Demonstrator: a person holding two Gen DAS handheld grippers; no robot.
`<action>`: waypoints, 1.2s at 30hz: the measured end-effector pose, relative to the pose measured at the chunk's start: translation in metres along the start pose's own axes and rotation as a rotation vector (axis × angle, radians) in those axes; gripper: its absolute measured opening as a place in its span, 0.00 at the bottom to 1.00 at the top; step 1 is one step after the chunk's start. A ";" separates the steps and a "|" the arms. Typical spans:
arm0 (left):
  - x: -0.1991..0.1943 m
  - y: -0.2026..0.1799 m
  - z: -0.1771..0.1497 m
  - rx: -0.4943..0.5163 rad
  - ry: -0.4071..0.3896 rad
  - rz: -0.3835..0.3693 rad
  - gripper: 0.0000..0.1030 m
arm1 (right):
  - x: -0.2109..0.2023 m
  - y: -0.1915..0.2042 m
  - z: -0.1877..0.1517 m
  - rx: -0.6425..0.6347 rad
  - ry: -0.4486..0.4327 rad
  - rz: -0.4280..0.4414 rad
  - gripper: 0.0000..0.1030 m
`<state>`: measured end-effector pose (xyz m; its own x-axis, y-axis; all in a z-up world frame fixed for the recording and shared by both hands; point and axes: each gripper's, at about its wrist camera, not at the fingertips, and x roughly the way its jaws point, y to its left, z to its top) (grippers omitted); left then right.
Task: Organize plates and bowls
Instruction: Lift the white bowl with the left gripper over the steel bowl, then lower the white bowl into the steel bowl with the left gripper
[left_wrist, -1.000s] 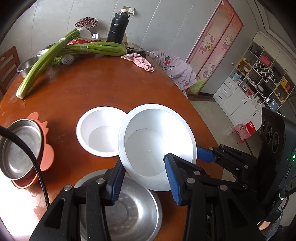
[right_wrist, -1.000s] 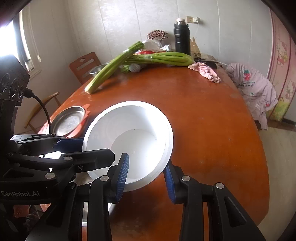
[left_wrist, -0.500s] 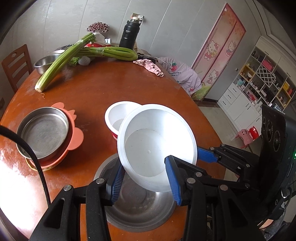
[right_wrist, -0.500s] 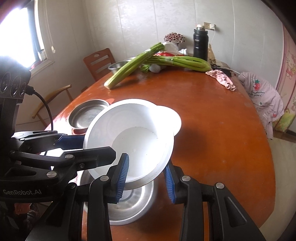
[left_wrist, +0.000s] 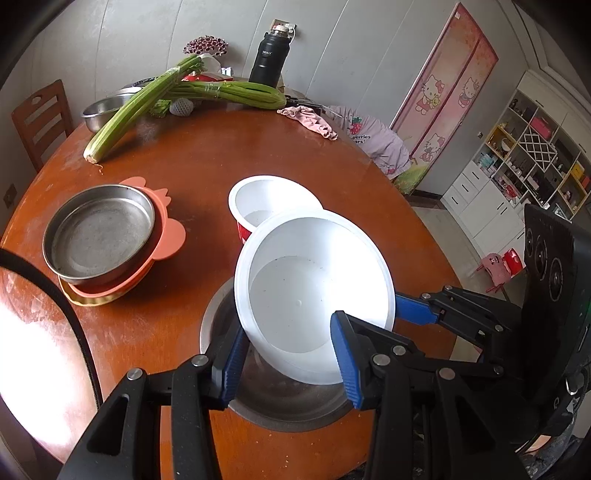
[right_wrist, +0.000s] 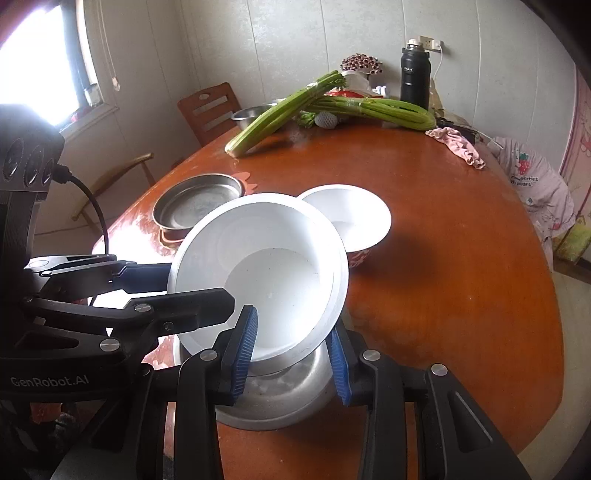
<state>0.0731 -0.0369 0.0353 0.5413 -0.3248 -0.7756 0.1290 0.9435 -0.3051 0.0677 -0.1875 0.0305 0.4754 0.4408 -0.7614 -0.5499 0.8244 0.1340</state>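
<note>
The left claw (left_wrist: 291, 363) and the right claw (right_wrist: 291, 360) each pinch the near rim of the same wide white plastic bowl (left_wrist: 314, 291), one at either side, so it hangs tilted and steady over the large shallow steel basin (left_wrist: 273, 402) just beneath, probably to nest there. Just beyond on the round brown surface (left_wrist: 207, 170) stands a smaller white bowl with a red outside (left_wrist: 266, 206), and further left a steel dish sits stacked on an orange plate (left_wrist: 99, 236).

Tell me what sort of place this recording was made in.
Most likely a family home's dining room: a round wooden table laid with bowls and celery, wooden chairs against the wall, and a door with cartoon cat stickers beside open shelving.
</note>
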 end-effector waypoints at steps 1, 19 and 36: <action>0.001 0.001 -0.002 -0.002 0.004 -0.001 0.43 | 0.001 0.000 -0.002 0.001 0.004 0.002 0.38; 0.025 0.008 -0.024 -0.039 0.083 -0.005 0.43 | 0.023 -0.002 -0.024 0.017 0.100 0.020 0.38; 0.034 0.014 -0.025 -0.062 0.107 0.007 0.43 | 0.031 0.001 -0.025 0.008 0.131 0.021 0.38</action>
<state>0.0723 -0.0364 -0.0094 0.4502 -0.3260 -0.8313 0.0722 0.9412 -0.3300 0.0653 -0.1821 -0.0089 0.3695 0.4083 -0.8347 -0.5527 0.8187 0.1558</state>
